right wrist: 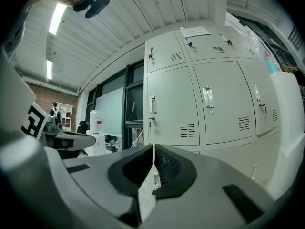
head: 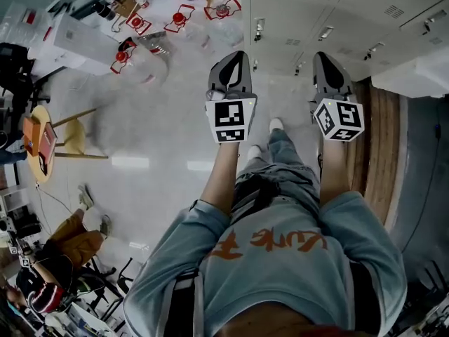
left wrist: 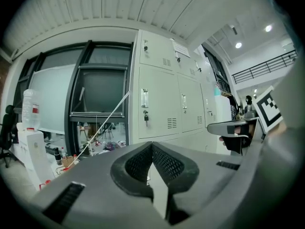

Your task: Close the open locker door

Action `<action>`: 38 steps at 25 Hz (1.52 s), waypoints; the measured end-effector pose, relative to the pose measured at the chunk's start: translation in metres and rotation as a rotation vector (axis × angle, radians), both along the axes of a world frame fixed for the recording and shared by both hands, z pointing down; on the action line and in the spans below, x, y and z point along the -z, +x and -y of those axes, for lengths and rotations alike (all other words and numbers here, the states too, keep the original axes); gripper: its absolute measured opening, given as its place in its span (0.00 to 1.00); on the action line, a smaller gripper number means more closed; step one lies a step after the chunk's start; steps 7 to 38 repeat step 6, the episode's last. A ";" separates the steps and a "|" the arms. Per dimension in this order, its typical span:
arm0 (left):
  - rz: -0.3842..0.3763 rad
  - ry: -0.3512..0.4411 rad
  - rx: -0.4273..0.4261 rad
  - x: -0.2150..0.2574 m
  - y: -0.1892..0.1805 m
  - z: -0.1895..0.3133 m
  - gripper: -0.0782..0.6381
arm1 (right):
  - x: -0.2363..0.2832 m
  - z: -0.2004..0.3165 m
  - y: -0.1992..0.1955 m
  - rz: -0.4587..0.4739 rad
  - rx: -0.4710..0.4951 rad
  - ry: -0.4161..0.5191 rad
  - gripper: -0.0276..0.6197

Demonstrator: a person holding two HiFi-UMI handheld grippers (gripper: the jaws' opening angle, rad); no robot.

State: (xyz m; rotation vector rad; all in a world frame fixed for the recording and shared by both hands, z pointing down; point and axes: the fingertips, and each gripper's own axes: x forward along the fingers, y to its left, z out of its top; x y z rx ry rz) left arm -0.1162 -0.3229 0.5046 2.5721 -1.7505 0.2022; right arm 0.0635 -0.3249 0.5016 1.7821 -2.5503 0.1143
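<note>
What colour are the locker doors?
Pale grey; the locker doors show best in the right gripper view.

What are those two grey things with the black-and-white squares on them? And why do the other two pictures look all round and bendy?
A person is holding a tool in each hand. It is a pincer called a gripper. The head view comes from a camera on the person's head, looking down. In it you see the left gripper and the right gripper above the floor, near some grey lockers. Each gripper has a patterned cube that is part of it. The other two pictures come from little wide-angle cameras that ride on the grippers, and that kind of camera bends the edges. Each one looks along its own two jaws towards the lockers. Both pairs of jaws are closed and hold nothing.
</note>
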 end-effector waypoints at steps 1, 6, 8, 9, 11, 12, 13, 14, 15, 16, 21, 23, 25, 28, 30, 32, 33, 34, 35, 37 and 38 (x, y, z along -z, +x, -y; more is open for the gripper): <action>0.001 0.000 0.006 0.000 -0.004 -0.003 0.14 | 0.000 -0.001 -0.001 0.003 -0.002 0.003 0.09; -0.002 -0.030 0.050 -0.008 -0.036 -0.027 0.14 | -0.005 -0.020 -0.023 -0.005 0.015 -0.009 0.09; -0.002 -0.030 0.050 -0.008 -0.036 -0.027 0.14 | -0.005 -0.020 -0.023 -0.005 0.015 -0.009 0.09; -0.002 -0.030 0.050 -0.008 -0.036 -0.027 0.14 | -0.005 -0.020 -0.023 -0.005 0.015 -0.009 0.09; -0.002 -0.030 0.050 -0.008 -0.036 -0.027 0.14 | -0.005 -0.020 -0.023 -0.005 0.015 -0.009 0.09; -0.002 -0.030 0.050 -0.008 -0.036 -0.027 0.14 | -0.005 -0.020 -0.023 -0.005 0.015 -0.009 0.09; -0.002 -0.030 0.050 -0.008 -0.036 -0.027 0.14 | -0.005 -0.020 -0.023 -0.005 0.015 -0.009 0.09; -0.002 -0.030 0.050 -0.008 -0.036 -0.027 0.14 | -0.005 -0.020 -0.023 -0.005 0.015 -0.009 0.09; -0.002 -0.030 0.050 -0.008 -0.036 -0.027 0.14 | -0.005 -0.020 -0.023 -0.005 0.015 -0.009 0.09; -0.002 -0.030 0.050 -0.008 -0.036 -0.027 0.14 | -0.005 -0.020 -0.023 -0.005 0.015 -0.009 0.09; -0.002 -0.030 0.050 -0.008 -0.036 -0.027 0.14 | -0.005 -0.020 -0.023 -0.005 0.015 -0.009 0.09; -0.002 -0.030 0.050 -0.008 -0.036 -0.027 0.14 | -0.005 -0.020 -0.023 -0.005 0.015 -0.009 0.09; -0.002 -0.030 0.050 -0.008 -0.036 -0.027 0.14 | -0.005 -0.020 -0.023 -0.005 0.015 -0.009 0.09; -0.002 -0.030 0.050 -0.008 -0.036 -0.027 0.14 | -0.005 -0.020 -0.023 -0.005 0.015 -0.009 0.09; -0.002 -0.030 0.050 -0.008 -0.036 -0.027 0.14 | -0.005 -0.020 -0.023 -0.005 0.015 -0.009 0.09; -0.002 -0.030 0.050 -0.008 -0.036 -0.027 0.14 | -0.005 -0.020 -0.023 -0.005 0.015 -0.009 0.09; -0.002 -0.030 0.050 -0.008 -0.036 -0.027 0.14 | -0.005 -0.020 -0.023 -0.005 0.015 -0.009 0.09; -0.002 -0.030 0.050 -0.008 -0.036 -0.027 0.14 | -0.005 -0.020 -0.023 -0.005 0.015 -0.009 0.09; -0.002 -0.030 0.050 -0.008 -0.036 -0.027 0.14 | -0.005 -0.020 -0.023 -0.005 0.015 -0.009 0.09; -0.002 -0.030 0.050 -0.008 -0.036 -0.027 0.14 | -0.005 -0.020 -0.023 -0.005 0.015 -0.009 0.09; -0.002 -0.030 0.050 -0.008 -0.036 -0.027 0.14 | -0.005 -0.020 -0.023 -0.005 0.015 -0.009 0.09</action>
